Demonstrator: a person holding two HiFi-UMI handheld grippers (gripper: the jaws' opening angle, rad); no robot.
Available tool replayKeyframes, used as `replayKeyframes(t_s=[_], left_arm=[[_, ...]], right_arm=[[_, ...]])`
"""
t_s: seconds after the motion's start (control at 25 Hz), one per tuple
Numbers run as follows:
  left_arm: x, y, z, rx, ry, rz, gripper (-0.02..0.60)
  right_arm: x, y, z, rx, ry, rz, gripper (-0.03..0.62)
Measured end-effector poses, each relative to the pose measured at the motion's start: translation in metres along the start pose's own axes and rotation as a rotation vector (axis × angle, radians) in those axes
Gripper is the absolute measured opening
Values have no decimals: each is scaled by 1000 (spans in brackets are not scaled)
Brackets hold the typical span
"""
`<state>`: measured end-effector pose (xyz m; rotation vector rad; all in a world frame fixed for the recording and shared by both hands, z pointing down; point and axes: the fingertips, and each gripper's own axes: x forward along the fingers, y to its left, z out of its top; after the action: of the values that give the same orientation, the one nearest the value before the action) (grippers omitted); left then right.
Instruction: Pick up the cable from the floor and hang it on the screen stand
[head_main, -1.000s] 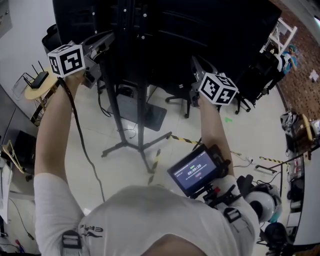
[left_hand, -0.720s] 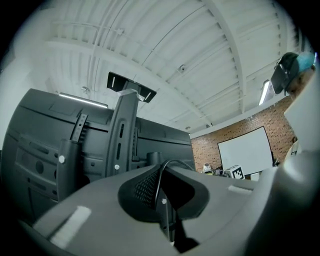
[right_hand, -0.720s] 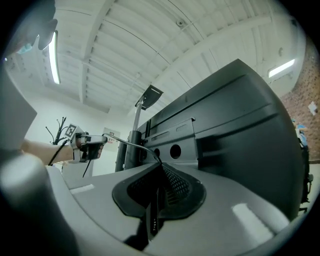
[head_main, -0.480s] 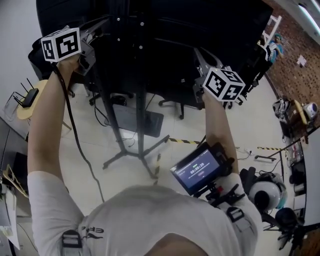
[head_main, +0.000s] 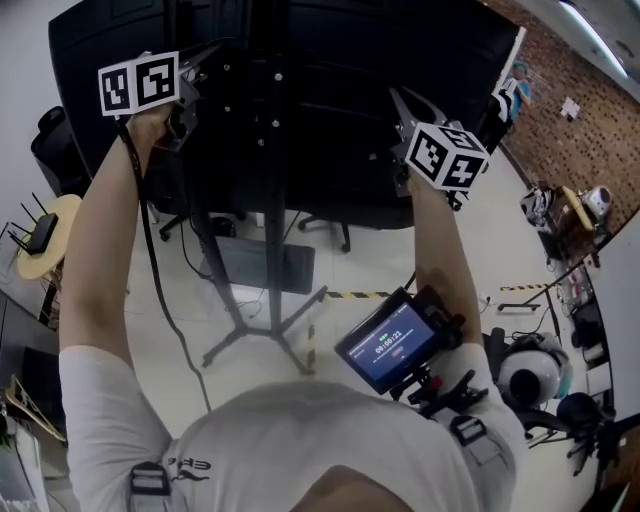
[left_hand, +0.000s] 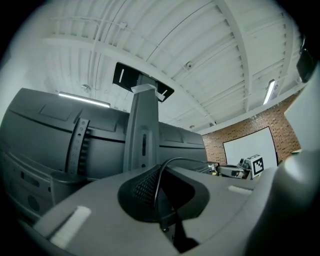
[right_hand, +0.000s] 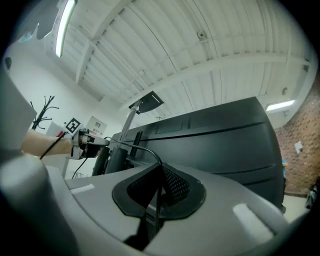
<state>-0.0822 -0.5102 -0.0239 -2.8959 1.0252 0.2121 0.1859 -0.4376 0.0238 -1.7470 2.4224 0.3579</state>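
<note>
Though head view hides jaws, own views show left gripper, right gripper, both clamped on cable.

Brick wall right; pale floor; white beamed ceiling, strip light.

Noted a black router with antennas up, resting on a round yellow table at far left. Spotted striped hazard tape across pale floor, near chair legs. Logged brick wall at upper right, white panel mounted on it. Recorded ceiling light strip, lit; coat rack by white wall. Also saw white helmet-like object at lower right.
</note>
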Motion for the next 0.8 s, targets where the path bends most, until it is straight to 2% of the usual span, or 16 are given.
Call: replayKeyframes(t_s=[0.16, 0.4, 0.64, 0.8], left_arm=[[3, 1, 0, 10, 28, 38, 2], [0, 12, 0, 48, 74, 130, 2], [-4, 33, -10, 48, 93, 181, 2], [-10, 43, -13, 57, 135, 230, 2]], right_arm=[[4, -7, 15, -101, 11, -62, 26], [19, -11, 37, -313, 55, -162, 25], [43, -5, 35, -364, 143, -158, 23], [51, 2, 36, -486, 225, -163, 23]])
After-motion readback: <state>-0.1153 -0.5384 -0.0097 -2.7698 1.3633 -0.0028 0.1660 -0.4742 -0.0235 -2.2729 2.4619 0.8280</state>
